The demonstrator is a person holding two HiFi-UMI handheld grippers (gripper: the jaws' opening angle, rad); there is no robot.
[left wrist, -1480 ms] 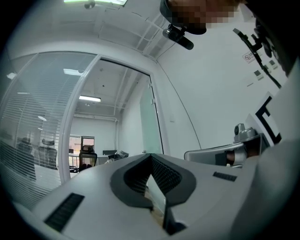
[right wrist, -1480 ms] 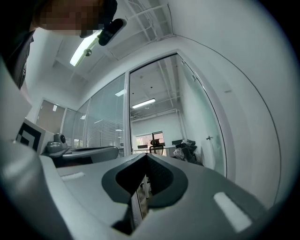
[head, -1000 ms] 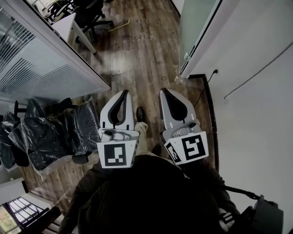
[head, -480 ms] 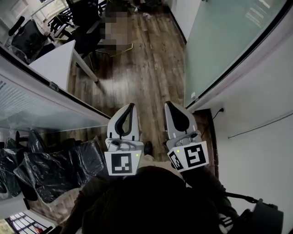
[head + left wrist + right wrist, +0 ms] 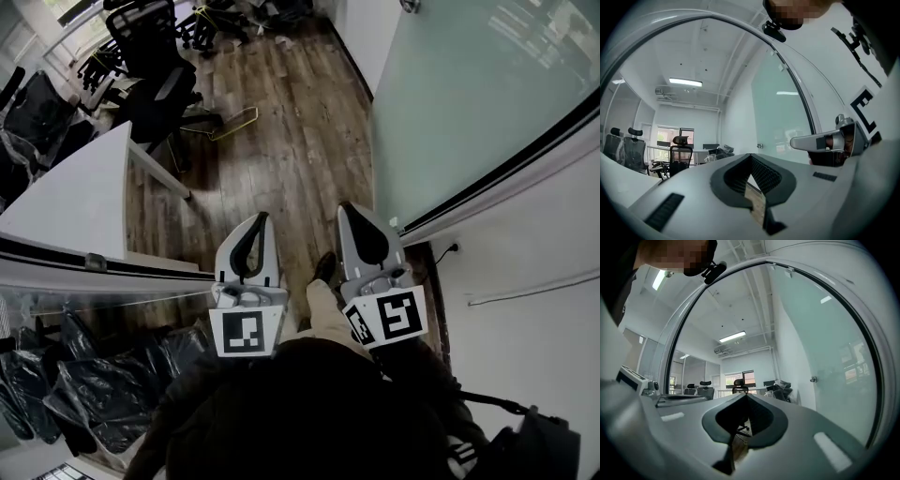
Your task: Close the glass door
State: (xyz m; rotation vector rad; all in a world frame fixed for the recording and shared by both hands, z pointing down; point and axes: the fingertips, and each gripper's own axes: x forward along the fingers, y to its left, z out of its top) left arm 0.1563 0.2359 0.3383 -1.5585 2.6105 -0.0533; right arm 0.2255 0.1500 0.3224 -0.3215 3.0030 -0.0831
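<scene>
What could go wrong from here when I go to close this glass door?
1. Both the left gripper and the right gripper are shut and empty. The glass door is smooth, so they may slip unless they catch its small metal fitting.
2. Your shoe is near the door's lower corner, so a swinging door might clip it.
</scene>
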